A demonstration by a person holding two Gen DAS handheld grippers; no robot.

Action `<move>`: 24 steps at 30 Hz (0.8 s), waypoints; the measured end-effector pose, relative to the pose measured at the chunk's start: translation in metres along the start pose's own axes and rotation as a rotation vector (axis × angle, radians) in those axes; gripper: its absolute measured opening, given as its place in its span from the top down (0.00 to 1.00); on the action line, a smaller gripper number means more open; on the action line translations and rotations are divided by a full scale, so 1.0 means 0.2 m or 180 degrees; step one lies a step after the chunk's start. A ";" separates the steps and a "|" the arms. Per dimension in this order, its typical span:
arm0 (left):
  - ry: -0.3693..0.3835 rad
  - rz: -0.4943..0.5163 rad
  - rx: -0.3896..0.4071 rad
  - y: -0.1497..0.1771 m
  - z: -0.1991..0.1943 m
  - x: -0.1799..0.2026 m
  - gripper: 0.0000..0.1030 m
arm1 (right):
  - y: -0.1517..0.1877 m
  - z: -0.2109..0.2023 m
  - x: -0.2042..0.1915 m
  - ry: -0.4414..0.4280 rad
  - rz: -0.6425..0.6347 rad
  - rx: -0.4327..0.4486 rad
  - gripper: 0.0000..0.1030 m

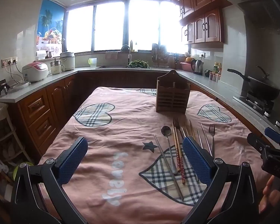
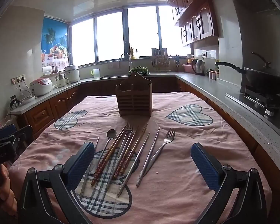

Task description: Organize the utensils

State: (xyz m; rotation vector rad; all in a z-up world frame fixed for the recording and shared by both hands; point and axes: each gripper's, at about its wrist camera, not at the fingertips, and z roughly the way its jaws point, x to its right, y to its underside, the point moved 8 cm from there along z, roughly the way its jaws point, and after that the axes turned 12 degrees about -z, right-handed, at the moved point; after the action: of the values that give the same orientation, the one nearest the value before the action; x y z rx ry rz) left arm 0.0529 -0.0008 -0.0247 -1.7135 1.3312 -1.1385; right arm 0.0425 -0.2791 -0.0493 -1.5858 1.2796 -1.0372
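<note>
So far: nothing looks sorted yet; this reads as the very start.
Left tool (image 1: 134, 158): spread wide, holding nothing, hovering above the cloth just left of the utensil row.
Spoon (image 2: 110, 136): flat on the pink tablecloth (image 2: 186, 168), near the left end of the row.
Chopsticks (image 2: 119, 158): several pairs, wooden and metal, fanned side by side over the plaid heart patch.
Forks: 1 among the chopsticks (image 2: 128, 127), 1 (image 2: 168, 136) at the right end.
Right tool (image 2: 142, 161): also wide apart, empty, above the row.
Wooden holder (image 2: 133, 99): upright beyond the row; no utensil shows above its rim.
Left to do: by this judgement, every piece still has to go into the holder.
</note>
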 end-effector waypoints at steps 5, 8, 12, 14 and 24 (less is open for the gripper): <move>0.0001 -0.0022 -0.0003 -0.01 -0.01 -0.01 0.00 | -0.07 0.01 -0.12 -0.0032 0.0009 0.0007 0.00; -0.0007 -0.0019 -0.0003 0.00 -0.01 -0.01 0.00 | -0.08 0.00 -0.12 -0.0027 0.0019 0.0013 0.00; -0.0018 -0.0022 -0.0017 0.00 0.00 -0.01 0.00 | -0.08 0.00 -0.12 -0.0017 0.0040 0.0016 0.00; -0.0030 -0.0024 -0.0017 0.01 0.00 -0.01 0.00 | -0.07 0.00 -0.12 -0.0015 0.0035 0.0016 0.00; -0.0027 -0.0028 -0.0031 0.01 0.01 -0.01 0.00 | -0.08 0.00 -0.13 -0.0026 0.0044 0.0019 0.00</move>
State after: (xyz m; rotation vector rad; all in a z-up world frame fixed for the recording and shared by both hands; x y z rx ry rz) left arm 0.0539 0.0010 -0.0269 -1.7309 1.3275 -1.1300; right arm 0.0439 -0.2520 -0.0377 -1.5732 1.2792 -1.0243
